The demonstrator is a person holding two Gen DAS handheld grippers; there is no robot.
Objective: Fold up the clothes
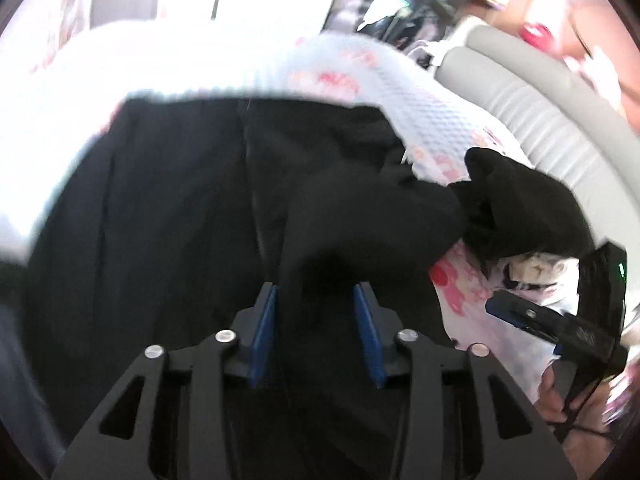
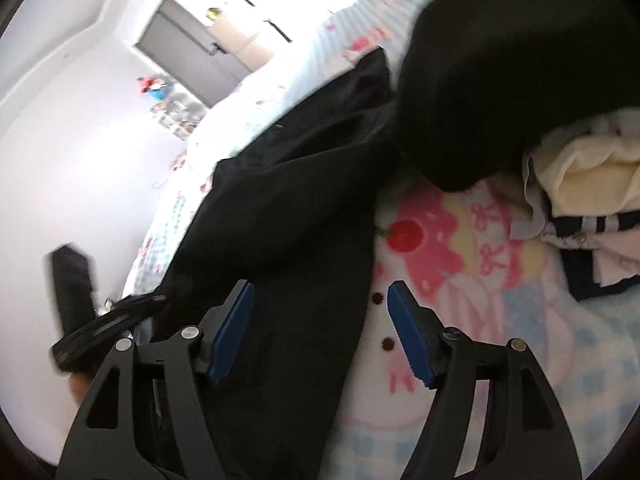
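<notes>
A black garment lies spread over a pink and white patterned blanket on a bed. My left gripper stands open, and a raised fold of the black cloth runs up between its blue pads without being pressed. Another black bundle is heaped at the right. In the right wrist view my right gripper is open wide above the garment's edge, where black cloth meets the blanket. Nothing is gripped. The black bundle sits beyond it.
A pile of cream and striped clothes lies at the right of the blanket. A grey padded headboard runs behind the bed. A grey door and white wall are at the left. The left gripper's body shows at that edge.
</notes>
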